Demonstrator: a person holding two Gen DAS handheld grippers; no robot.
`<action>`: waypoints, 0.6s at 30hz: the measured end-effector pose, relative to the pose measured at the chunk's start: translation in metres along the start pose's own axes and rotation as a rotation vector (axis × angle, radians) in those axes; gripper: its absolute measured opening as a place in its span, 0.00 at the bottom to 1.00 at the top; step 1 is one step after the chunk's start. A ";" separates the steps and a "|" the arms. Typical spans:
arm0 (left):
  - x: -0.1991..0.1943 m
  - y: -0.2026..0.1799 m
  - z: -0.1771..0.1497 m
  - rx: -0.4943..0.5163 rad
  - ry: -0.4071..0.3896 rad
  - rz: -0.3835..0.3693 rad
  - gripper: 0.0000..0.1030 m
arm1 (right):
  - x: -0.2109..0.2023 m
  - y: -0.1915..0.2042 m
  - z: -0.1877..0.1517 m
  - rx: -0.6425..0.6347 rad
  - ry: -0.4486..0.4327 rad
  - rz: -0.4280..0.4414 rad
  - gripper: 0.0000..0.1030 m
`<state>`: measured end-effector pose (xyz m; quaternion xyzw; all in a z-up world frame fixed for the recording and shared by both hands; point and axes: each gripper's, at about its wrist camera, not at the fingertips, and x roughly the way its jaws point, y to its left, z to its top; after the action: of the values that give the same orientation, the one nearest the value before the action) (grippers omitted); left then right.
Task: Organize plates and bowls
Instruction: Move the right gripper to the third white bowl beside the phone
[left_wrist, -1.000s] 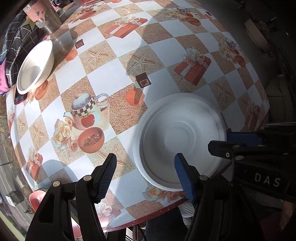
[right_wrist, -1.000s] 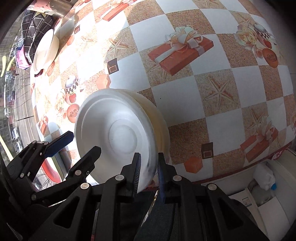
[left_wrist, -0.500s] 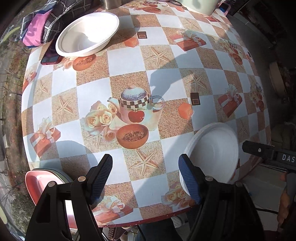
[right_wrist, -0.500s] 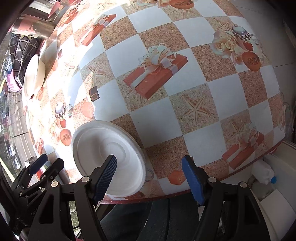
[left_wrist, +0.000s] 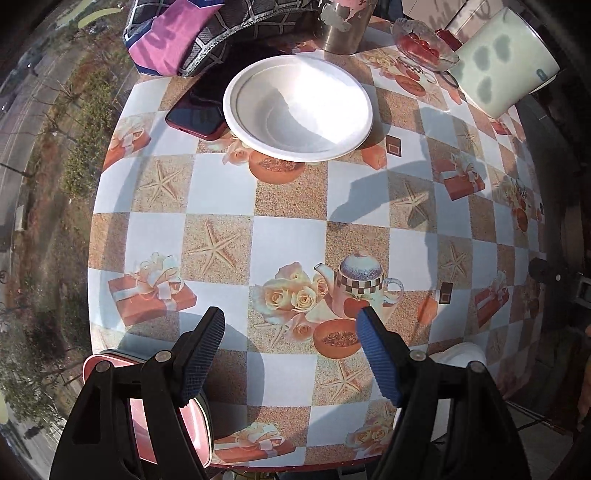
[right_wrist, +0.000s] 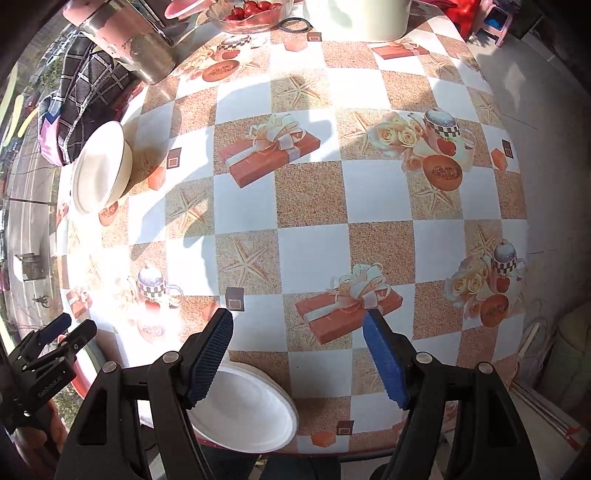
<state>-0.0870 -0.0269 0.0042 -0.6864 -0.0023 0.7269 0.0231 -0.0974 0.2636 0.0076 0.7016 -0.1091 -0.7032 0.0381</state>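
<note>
while both of my grippers hang empty over the table (left_wrist: 229, 206), i judge i'm between picks: one white plate (right_wrist: 251, 410) lies at the near edge, and the white bowl (left_wrist: 299, 107) is the next piece to gather. in the left wrist view the left gripper (left_wrist: 291, 354) has its jaws wide apart with only printed cloth between them, and the bowl sits far off at 12 o'clock, upright, well apart from the fingers. a dark red phone (left_wrist: 195, 118) lies touching or just under the bowl's rim at its 9 o'clock; i can't tell which. a pink tray (left_wrist: 147, 406) shows at 7 o'clock, partly behind the left finger, off the table edge.

in the right wrist view the right gripper (right_wrist: 295, 358) is also spread open, holding nothing. the plate lies at 7 o'clock from it, partly under the left finger, overhanging the table edge a little. the bowl appears at 10 o'clock there, near the checked cloth (right_wrist: 85, 85).

my guess for the next move: carry the left gripper forward to the bowl, come down over its near rim, and close on the rim without nudging the phone. the rim looks thin and light, so a gentle squeeze should do.
</note>
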 end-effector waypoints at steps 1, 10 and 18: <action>0.000 0.002 0.005 -0.012 -0.007 0.004 0.75 | 0.000 0.003 0.008 -0.031 -0.014 0.003 0.72; 0.000 0.024 0.050 -0.100 -0.097 0.105 0.75 | 0.007 0.051 0.068 -0.226 -0.050 0.004 0.72; 0.011 0.039 0.092 -0.112 -0.161 0.212 0.75 | 0.030 0.099 0.101 -0.194 -0.041 0.103 0.72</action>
<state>-0.1807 -0.0626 -0.0027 -0.6223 0.0277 0.7768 -0.0925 -0.2084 0.1713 -0.0017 0.6734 -0.0769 -0.7219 0.1396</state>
